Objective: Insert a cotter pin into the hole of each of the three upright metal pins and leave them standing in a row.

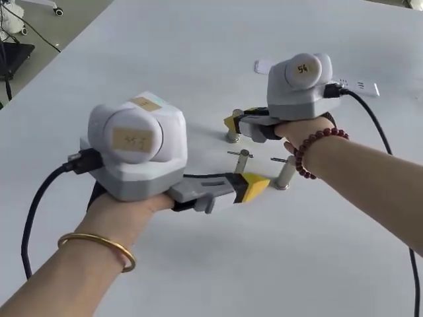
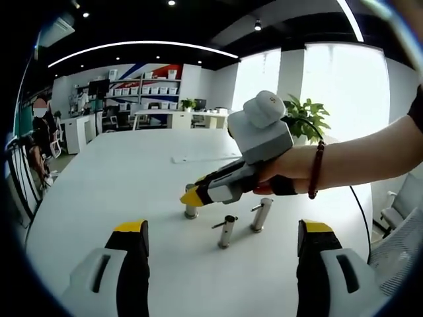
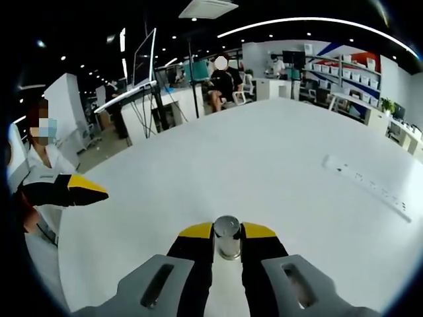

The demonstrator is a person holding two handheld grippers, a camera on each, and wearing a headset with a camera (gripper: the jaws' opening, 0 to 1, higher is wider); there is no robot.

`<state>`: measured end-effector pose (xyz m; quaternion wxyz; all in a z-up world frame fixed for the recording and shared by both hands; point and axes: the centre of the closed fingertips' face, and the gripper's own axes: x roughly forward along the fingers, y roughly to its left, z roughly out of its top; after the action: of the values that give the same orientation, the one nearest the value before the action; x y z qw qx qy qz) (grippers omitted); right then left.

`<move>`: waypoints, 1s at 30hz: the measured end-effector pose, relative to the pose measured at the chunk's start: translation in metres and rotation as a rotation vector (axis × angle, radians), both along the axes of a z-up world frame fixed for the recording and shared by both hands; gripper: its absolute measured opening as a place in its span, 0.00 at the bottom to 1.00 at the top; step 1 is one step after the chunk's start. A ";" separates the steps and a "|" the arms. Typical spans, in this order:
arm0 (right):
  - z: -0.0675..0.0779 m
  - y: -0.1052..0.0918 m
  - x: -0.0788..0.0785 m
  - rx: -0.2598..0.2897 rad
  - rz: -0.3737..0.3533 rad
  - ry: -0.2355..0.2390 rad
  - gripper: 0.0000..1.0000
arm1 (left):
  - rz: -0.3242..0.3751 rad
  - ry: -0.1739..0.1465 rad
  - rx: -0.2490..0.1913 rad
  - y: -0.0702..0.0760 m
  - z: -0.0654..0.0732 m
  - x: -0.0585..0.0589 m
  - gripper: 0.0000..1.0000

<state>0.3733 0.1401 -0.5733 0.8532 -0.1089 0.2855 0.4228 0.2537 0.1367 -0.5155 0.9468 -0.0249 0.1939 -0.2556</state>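
Steel pin [image 3: 227, 243] sits clamped in the right tool [image 3: 227, 231]; left tool [image 2: 223, 228] hangs released, jaws wide apart.

Right claw [image 1: 232, 123] grips the far metal pin [image 1: 233, 137] while left claw [image 1: 254, 187] hovers near the middle pin [image 1: 242, 161].

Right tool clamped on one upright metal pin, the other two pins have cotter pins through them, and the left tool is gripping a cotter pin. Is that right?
No: the left tool holds nothing; the left gripper view shows its jaws wide apart. The rest stands: right tool clamped on one metal pin, the other two pins carrying cotter pins.
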 end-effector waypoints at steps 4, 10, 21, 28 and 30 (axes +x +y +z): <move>0.000 0.000 0.002 -0.011 0.001 -0.001 0.10 | -0.001 0.010 0.000 0.000 -0.002 -0.001 0.93; 0.001 0.002 0.000 -0.053 0.014 -0.020 0.09 | -0.005 0.022 -0.010 -0.002 -0.005 -0.001 0.92; 0.006 -0.007 -0.009 -0.049 0.016 -0.018 0.08 | -0.019 0.020 0.002 -0.004 -0.004 -0.002 0.91; 0.016 -0.025 -0.007 -0.049 0.015 -0.026 0.08 | -0.026 0.006 0.002 -0.007 -0.002 -0.001 0.91; 0.019 -0.034 -0.008 -0.050 0.005 -0.025 0.08 | -0.031 0.007 0.010 -0.008 -0.003 -0.002 0.91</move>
<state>0.3657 0.1063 -0.5546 0.8525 -0.1361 0.2851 0.4164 0.2518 0.1290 -0.5180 0.9422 -0.0180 0.1989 -0.2691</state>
